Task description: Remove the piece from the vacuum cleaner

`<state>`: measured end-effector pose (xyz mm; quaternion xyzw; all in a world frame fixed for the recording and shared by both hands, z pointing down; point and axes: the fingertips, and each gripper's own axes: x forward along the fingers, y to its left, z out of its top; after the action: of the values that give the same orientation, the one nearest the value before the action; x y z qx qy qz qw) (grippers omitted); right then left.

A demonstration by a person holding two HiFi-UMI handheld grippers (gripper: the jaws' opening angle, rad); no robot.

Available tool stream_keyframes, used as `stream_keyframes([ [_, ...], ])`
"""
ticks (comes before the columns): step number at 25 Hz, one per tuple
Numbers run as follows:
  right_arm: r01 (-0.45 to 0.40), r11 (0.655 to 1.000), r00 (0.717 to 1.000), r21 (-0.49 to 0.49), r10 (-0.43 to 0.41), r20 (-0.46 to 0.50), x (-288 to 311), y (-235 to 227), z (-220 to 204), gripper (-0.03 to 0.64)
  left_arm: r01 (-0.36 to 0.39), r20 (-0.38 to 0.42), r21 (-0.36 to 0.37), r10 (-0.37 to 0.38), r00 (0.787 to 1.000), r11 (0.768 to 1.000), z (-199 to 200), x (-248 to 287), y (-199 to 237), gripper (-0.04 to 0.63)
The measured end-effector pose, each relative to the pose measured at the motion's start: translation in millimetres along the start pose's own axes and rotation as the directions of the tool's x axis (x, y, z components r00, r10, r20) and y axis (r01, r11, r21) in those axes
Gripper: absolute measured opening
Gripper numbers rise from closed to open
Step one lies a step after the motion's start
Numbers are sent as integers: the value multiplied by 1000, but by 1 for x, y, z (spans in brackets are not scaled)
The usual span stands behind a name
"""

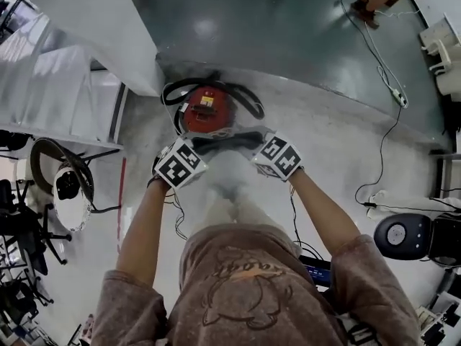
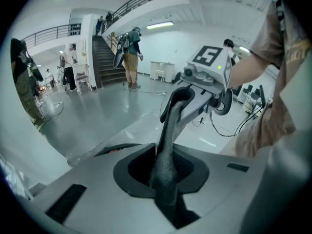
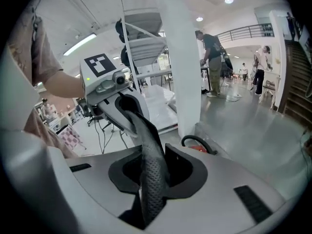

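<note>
The red vacuum cleaner point(image 1: 207, 111), with a black hose point(image 1: 173, 92) coiled around it, sits on the floor below my hands. A black textured strap-like piece point(image 1: 223, 141) runs between the two grippers, just in front of the vacuum. My left gripper point(image 1: 194, 147) is shut on its left end and my right gripper point(image 1: 261, 144) on its right end. In the left gripper view the piece point(image 2: 166, 155) rises from my jaws to the right gripper point(image 2: 183, 99). In the right gripper view it point(image 3: 152, 172) runs up to the left gripper point(image 3: 124, 101). Whether it still joins the vacuum is hidden.
A white pillar point(image 3: 181, 67) stands right beside the vacuum. A white raised structure point(image 1: 72, 42) fills the left. Cables and a power strip point(image 1: 395, 92) lie on the floor at right. A fan-like stand point(image 1: 66, 186) is at left. Other people point(image 2: 127, 57) walk far off near stairs.
</note>
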<state>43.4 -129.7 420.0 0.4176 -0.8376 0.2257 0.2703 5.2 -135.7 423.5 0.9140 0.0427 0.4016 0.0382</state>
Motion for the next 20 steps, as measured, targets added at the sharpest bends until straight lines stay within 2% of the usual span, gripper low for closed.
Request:
stream_keyframes([
  [5,22,1000,994,-15,-20,104,-45,4,52,74,-41,123,21,38,992,999,52,-50,-2,58],
  [12,-12,1000,976,-20,16,217,-92,15,102,78,-21,225,98,-2,974,995,102,-99,-9,60],
  [16,-48,998,955,28,38,295,-111,28,116,77,-22,319,89,-8,948,996,117,-117,-17,69],
  [20,-44,998,937,41,26,349,-120,29,125,77,-11,403,35,-4,915,999,126,-128,-19,80],
])
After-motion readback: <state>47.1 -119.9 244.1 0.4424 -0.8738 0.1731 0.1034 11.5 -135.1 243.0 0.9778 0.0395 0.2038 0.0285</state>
